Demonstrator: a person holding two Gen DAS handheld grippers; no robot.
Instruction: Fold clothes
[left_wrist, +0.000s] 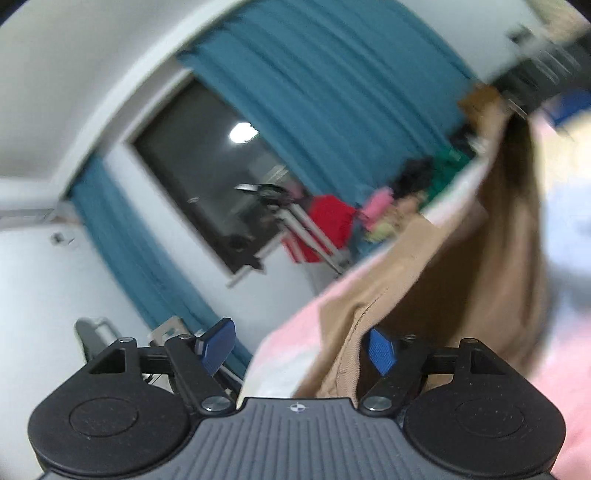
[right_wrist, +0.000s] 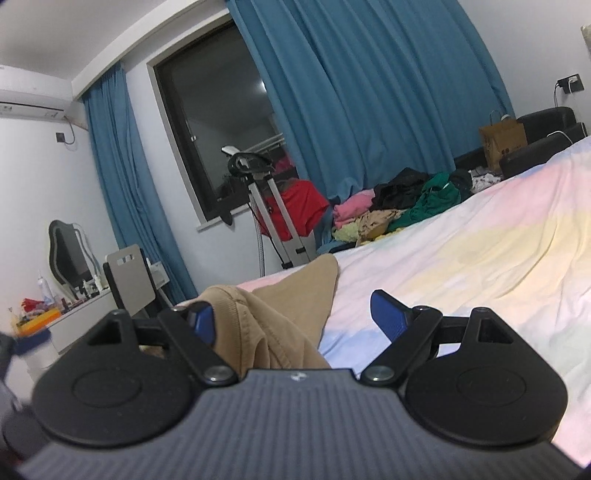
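A tan garment (right_wrist: 273, 306) lies on the pastel bed sheet (right_wrist: 461, 258), bunched between the fingers of my right gripper (right_wrist: 295, 317). It rests against the left pad (right_wrist: 204, 322), and the right pad is well clear of it. That gripper is open. In the blurred, tilted left wrist view the same tan garment (left_wrist: 480, 266) drapes from the upper right down to my left gripper (left_wrist: 301, 345). Its edge lies beside the right pad (left_wrist: 382, 350), while the left pad (left_wrist: 218, 343) stands free in the air. The left jaws are wide apart and do not pinch the cloth.
A pile of mixed clothes (right_wrist: 399, 206) sits at the bed's far end, with a paper bag (right_wrist: 503, 142) and black sofa (right_wrist: 546, 122) behind. Blue curtains (right_wrist: 369, 92) flank a dark window. A stand with red cloth (right_wrist: 299, 210), a chair (right_wrist: 129, 280) and a cluttered desk (right_wrist: 40, 314) stand left.
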